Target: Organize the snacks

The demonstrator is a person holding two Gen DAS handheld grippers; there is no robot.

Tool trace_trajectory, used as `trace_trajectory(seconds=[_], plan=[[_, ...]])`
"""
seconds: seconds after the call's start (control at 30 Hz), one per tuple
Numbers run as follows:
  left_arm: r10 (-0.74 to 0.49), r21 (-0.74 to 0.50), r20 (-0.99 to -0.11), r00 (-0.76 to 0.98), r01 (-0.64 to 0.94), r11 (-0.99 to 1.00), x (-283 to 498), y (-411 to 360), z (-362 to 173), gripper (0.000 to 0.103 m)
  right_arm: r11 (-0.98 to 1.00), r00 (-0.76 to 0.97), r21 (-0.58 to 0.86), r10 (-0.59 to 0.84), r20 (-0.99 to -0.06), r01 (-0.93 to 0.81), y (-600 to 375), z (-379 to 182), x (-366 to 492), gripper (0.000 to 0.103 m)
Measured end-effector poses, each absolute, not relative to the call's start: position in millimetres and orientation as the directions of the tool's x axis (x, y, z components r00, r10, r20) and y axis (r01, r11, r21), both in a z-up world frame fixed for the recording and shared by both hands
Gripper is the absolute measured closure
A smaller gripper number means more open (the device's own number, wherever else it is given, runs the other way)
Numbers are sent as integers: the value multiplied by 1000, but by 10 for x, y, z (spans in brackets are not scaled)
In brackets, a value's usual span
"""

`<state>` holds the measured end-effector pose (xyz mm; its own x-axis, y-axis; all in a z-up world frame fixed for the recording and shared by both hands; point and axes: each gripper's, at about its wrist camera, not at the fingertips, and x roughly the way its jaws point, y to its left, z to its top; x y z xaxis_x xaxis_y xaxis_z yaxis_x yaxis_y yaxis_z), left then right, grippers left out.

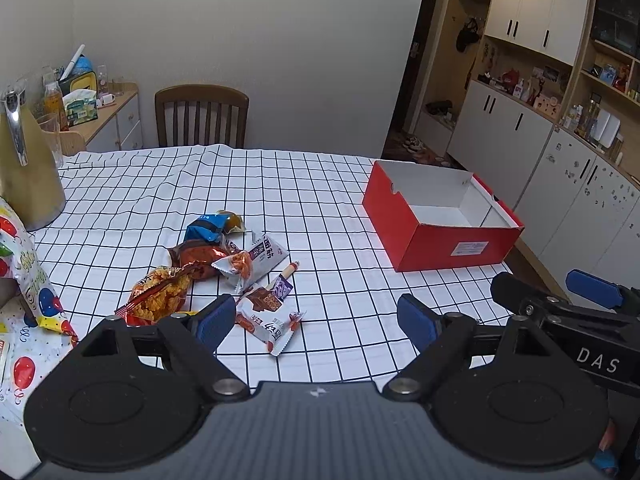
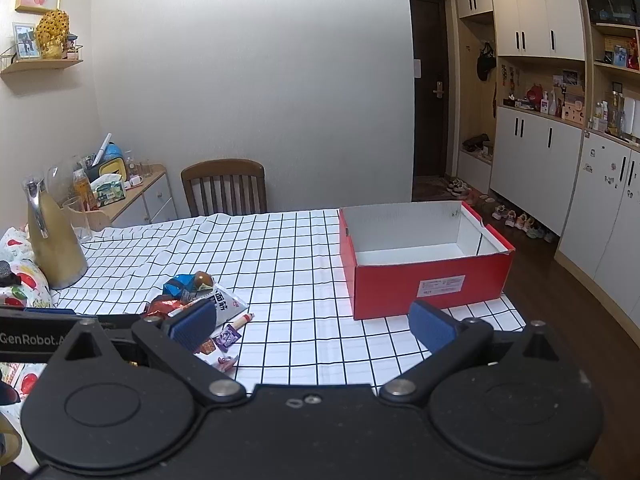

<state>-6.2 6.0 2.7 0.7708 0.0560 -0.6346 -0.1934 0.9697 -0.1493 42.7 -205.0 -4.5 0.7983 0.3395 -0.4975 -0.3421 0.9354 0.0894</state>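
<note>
The snack pile [image 1: 224, 272] lies on the desk [image 1: 340, 208] just ahead-left of the left claw [image 1: 316, 322], nearer than the right claw [image 2: 312, 324]; both stand apart, empty. The red box [image 1: 436, 220] sits far right.
</note>
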Motion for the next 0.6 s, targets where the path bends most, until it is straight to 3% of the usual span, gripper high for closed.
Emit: trace_trajectory(seconds=[0.6], plan=[[47, -163, -640, 767, -196, 967, -16, 154, -11, 15, 935, 799, 96, 341, -495, -340, -1981, -70, 472, 0]])
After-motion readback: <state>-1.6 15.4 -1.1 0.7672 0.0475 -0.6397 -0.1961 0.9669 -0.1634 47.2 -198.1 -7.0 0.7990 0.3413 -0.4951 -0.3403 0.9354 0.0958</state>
